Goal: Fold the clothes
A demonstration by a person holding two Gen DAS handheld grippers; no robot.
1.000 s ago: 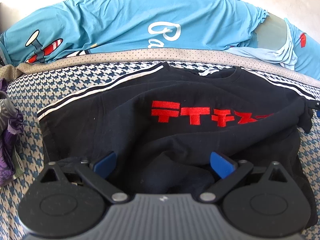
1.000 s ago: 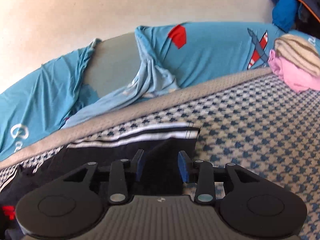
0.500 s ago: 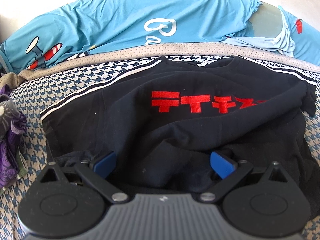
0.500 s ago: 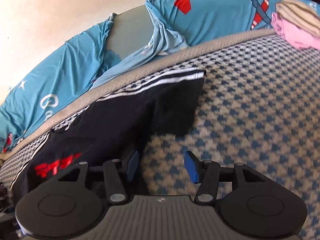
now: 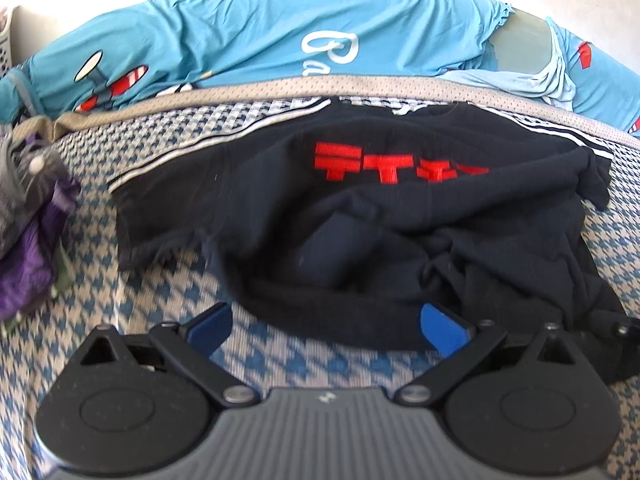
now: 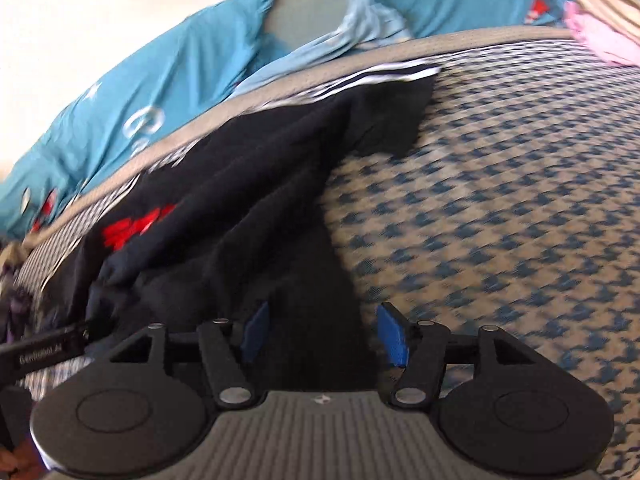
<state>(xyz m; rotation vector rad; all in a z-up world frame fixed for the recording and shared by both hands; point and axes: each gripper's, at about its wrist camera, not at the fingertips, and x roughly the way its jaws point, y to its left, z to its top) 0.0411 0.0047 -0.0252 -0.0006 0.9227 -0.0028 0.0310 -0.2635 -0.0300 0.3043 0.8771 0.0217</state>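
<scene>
Both pairs of our blue fingers stand apart with nothing clamped. On our left gripper [image 5: 325,327] the fingers [image 5: 442,328] are spread wide: the near hem of the black shirt [image 5: 280,208] sags between them, and only the right pad looks close against the cloth, though we cannot tell whether it touches. Checked bedding [image 5: 168,280] shows under the left pad. Our right gripper [image 6: 324,332] has just been opening its jaws; a dark strip of the shirt [image 6: 248,216] lies between the fingers [image 6: 392,334], and neither pad presses on it. That view is blurred, so fine contact is hard to judge. We see the shirt lying crumpled on the blue-and-cream checked bedding [image 6: 500,200], its red lettering [image 5: 396,164] facing up and its white-striped sleeves spread toward the far edge of the bed. One sleeve ends at the grey mesh border [image 5: 256,90] in the left view, the other reaches a striped cuff [image 6: 400,74] in the right view. Its lower half is bunched in loose folds toward our grippers. Beyond the border lie blue pillows [image 5: 240,36] with a white star and plane prints. A purple and grey garment [image 5: 28,240] sits at the left edge of the bed, just beside the shirt's left sleeve, and pink and striped clothes [image 6: 600,20] are heaped at the far right, well apart from the shirt.
</scene>
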